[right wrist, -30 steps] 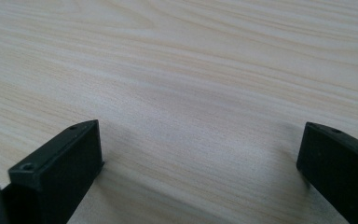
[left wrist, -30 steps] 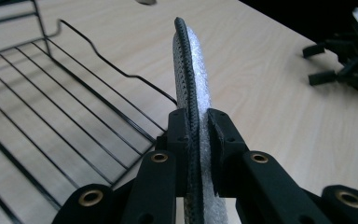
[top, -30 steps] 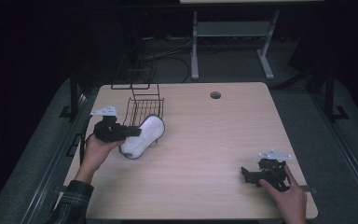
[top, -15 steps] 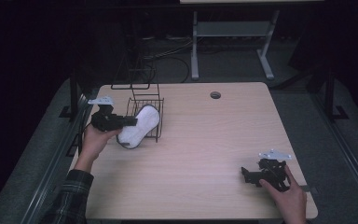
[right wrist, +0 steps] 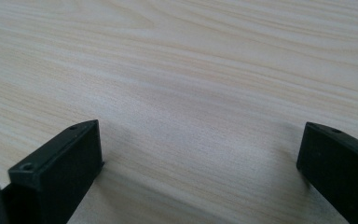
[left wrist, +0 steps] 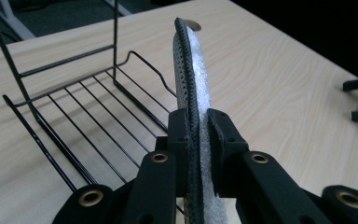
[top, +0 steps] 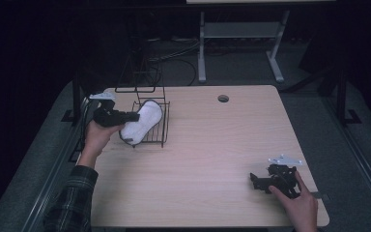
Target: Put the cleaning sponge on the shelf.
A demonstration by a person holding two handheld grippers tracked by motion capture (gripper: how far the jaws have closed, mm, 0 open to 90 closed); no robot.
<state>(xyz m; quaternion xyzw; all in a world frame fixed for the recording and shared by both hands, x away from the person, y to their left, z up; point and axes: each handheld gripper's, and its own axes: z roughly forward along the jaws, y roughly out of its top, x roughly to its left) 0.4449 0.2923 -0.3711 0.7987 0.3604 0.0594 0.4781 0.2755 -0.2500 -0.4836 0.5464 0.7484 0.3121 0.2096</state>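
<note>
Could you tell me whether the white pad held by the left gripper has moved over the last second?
Yes. The white pad, clamped in the left gripper, has travelled toward the table's far edge and now sits over the wire rack, which stayed put.

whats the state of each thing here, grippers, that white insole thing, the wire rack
left gripper: shut on the insole, held at the rack's open side
insole: gripped on edge, white fleece one side, dark rim, lifted over the rack's floor
wire rack: upright on the table, nothing resting on its wires
right gripper: open, nothing between its jaws, low over bare table
table: light wood, round cable hole near the far edge
</note>
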